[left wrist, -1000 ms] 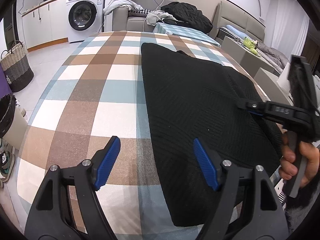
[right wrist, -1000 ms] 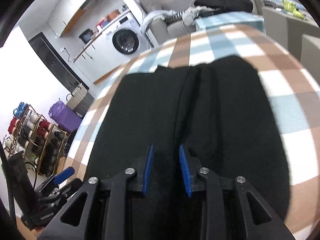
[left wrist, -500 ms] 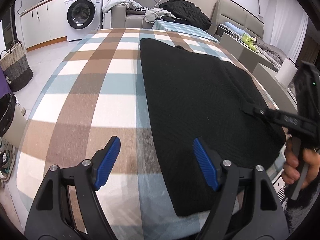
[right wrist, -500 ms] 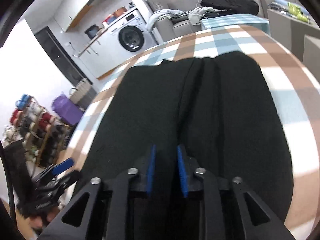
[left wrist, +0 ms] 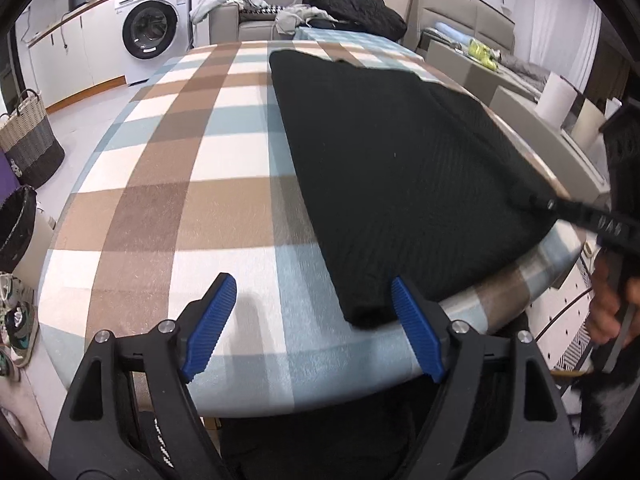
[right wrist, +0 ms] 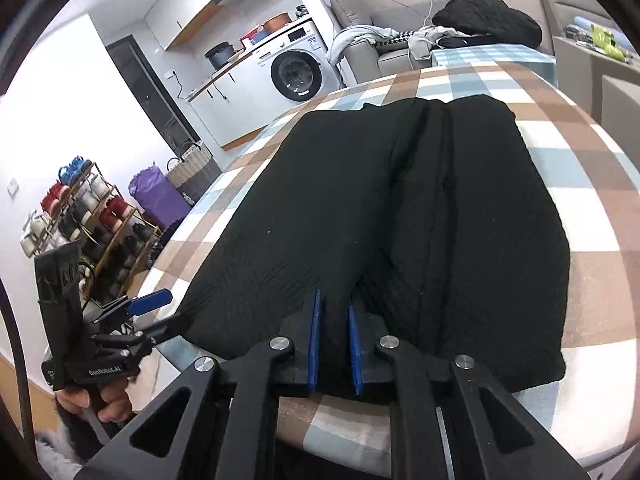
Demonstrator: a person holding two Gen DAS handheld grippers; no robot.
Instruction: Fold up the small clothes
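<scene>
A black knitted garment [left wrist: 392,160] lies flat and folded lengthwise on the checked tablecloth [left wrist: 192,184], reaching the table's near edge; it also shows in the right wrist view [right wrist: 400,216]. My left gripper [left wrist: 312,328] is open and empty at the near table edge, just left of the garment's near corner. My right gripper [right wrist: 334,344] is shut on the garment's near hem, with a ridge of cloth between the blue pads. The right gripper also shows in the left wrist view [left wrist: 560,208], and the left gripper in the right wrist view [right wrist: 148,304].
A washing machine [left wrist: 154,32] and a sofa with piled clothes [left wrist: 352,8] stand beyond the table. A woven basket [left wrist: 28,136] and a black bin [left wrist: 16,228] are on the floor at left. A shoe rack [right wrist: 88,216] stands at the wall.
Both grippers have drawn back toward the table's near edge. The right gripper's jaws have closed further on the hem and pulled the garment toward that edge. The left gripper stays open.
</scene>
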